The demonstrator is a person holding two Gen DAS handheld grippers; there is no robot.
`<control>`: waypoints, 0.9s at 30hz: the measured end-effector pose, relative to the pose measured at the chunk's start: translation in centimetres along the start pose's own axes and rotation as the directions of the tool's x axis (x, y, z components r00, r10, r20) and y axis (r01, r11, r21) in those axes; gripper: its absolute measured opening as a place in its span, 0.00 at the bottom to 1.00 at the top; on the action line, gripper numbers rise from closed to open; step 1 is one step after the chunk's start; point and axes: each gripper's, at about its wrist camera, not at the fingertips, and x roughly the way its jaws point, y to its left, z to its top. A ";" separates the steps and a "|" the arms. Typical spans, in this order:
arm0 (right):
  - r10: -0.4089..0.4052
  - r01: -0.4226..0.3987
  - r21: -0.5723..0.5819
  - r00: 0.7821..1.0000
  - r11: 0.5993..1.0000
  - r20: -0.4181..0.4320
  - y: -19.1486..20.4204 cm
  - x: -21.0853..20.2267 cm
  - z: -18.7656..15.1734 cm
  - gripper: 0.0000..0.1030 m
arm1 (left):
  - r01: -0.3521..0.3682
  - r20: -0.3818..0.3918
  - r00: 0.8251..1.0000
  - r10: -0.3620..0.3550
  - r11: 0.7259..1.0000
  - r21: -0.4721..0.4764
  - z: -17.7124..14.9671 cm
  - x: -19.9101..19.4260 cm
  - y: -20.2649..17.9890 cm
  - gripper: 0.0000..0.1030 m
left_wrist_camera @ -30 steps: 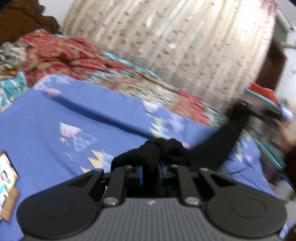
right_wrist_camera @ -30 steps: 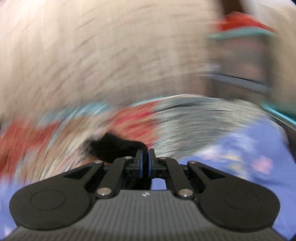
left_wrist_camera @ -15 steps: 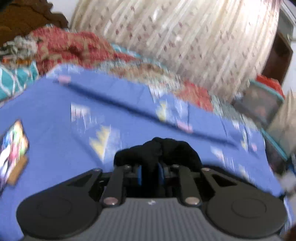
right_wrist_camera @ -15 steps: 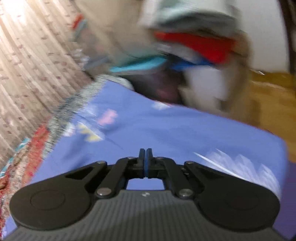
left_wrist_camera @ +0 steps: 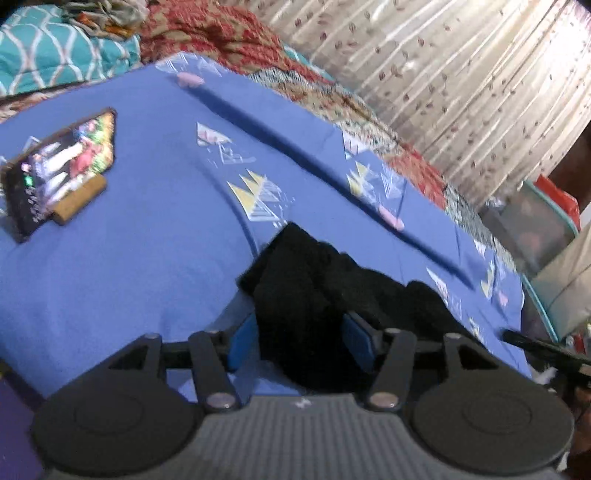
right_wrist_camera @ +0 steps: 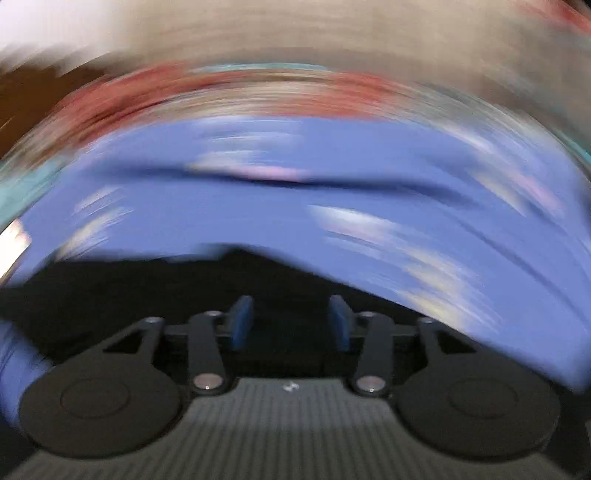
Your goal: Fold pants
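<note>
**Both grippers letting go over black pants on a blue bedsheet**

The left gripper point(left_wrist_camera: 300, 338) has its jaws opening, the blue pads point(left_wrist_camera: 242, 341) standing apart with a thick fold of the black pants point(left_wrist_camera: 317, 291) between them. The cloth fills most of the gap and lies against the left pad; whether the right pad still touches it cannot be told. The gripper points down at a slant toward the bed.

The pants are a dark, bunched heap with no seam or waistband to be made out. In the left wrist view they rise from the gap between the pads and spread forward and to the right in soft lumps, resting on the blue bedsheet point(left_wrist_camera: 129, 277), near its right edge.

The right gripper point(right_wrist_camera: 290, 321) is opening too, its blue pads point(right_wrist_camera: 242, 323) well apart. This view is heavily smeared. A black mass, the pants point(right_wrist_camera: 147, 284), lies under and in front of the fingers and runs off to the left; whether any cloth sits between the pads cannot be told against the dark.

Farther out, the bedsheet carries pale triangle prints and a long crease. A phone point(left_wrist_camera: 61, 166) with a lit screen leans on a small brown block point(left_wrist_camera: 79, 199) at the left of the sheet, well apart from the pants. Beyond the sheet lie a red patterned blanket point(left_wrist_camera: 221, 33) and a teal quilt point(left_wrist_camera: 48, 55), with a pale curtain point(left_wrist_camera: 461, 74) behind.
</note>
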 end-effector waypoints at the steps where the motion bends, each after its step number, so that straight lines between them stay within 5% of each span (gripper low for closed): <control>1: 0.102 -0.101 -0.139 0.995 0.985 0.003 4.7 0.9 0.8 0.59 | -0.001 0.017 1.000 0.001 1.000 -0.003 0.1 -0.5 0.4 0.52; 4: 0.337 -0.313 -0.440 0.941 0.841 -0.025 14.8 2.6 1.3 0.85 | 0.000 0.062 0.998 0.001 1.000 -0.029 0.6 -1.7 1.5 0.52; 6: 0.397 -0.353 -0.579 0.916 0.736 -0.054 19.3 4.2 1.1 0.85 | 0.016 0.074 0.997 -0.013 0.999 -0.045 1.0 -1.9 2.0 0.52; 8: 0.377 -0.355 -0.677 0.918 0.645 -0.122 22.7 7.9 0.8 0.69 | 0.012 0.083 0.997 -0.009 0.999 -0.030 1.2 -2.1 2.1 0.52; 9: 0.357 -0.357 -0.706 0.921 0.612 -0.156 23.8 9.0 0.7 0.30 | 0.004 0.090 0.996 -0.002 1.000 -0.017 1.2 -2.3 2.1 0.52; 10: 0.324 -0.350 -0.725 0.928 0.593 -0.184 24.3 10.3 1.2 0.18 | -0.006 0.100 0.995 0.007 1.000 -0.002 1.3 -2.6 2.2 0.52; 11: 0.314 -0.351 -0.694 0.931 0.628 -0.187 24.0 10.7 2.5 0.17 | -0.013 0.108 0.994 0.013 1.000 0.006 1.3 -2.8 2.5 0.53; 13: 0.399 -0.437 -0.452 0.899 0.778 -0.182 19.7 11.0 8.1 0.15 | -0.022 0.115 0.993 0.022 1.000 0.000 1.2 -3.0 3.1 0.58; 15: 0.466 -0.482 -0.229 0.876 0.846 -0.124 15.3 10.4 11.9 0.15 | -0.027 0.093 0.995 0.028 1.000 -0.014 1.2 -2.0 3.6 0.59; 18: 0.430 -0.430 0.016 0.902 0.903 -0.028 9.2 10.3 16.1 0.15 | 0.013 0.031 0.999 -0.013 1.000 0.001 2.1 1.2 2.9 0.65; 20: 0.392 -0.389 0.101 0.920 0.916 -0.008 7.3 10.6 17.3 0.15 | 0.047 -0.020 0.999 -0.046 0.999 0.026 2.8 4.0 1.9 0.95; 24: 0.349 -0.345 0.192 0.937 0.919 0.013 6.2 11.1 17.2 0.14 | 0.115 -0.136 0.983 -0.120 0.992 -0.050 4.2 10.4 2.5 0.95; 25: 0.349 -0.345 0.207 0.937 0.916 0.017 6.1 11.2 17.5 0.14 | 0.130 -0.165 0.974 -0.153 0.982 -0.139 4.5 12.2 3.5 0.92; 27: 0.349 -0.347 0.211 0.937 0.914 0.028 6.7 10.3 16.5 0.14 | 0.161 -0.195 0.952 -0.237 0.926 -0.341 4.6 15.4 5.4 0.47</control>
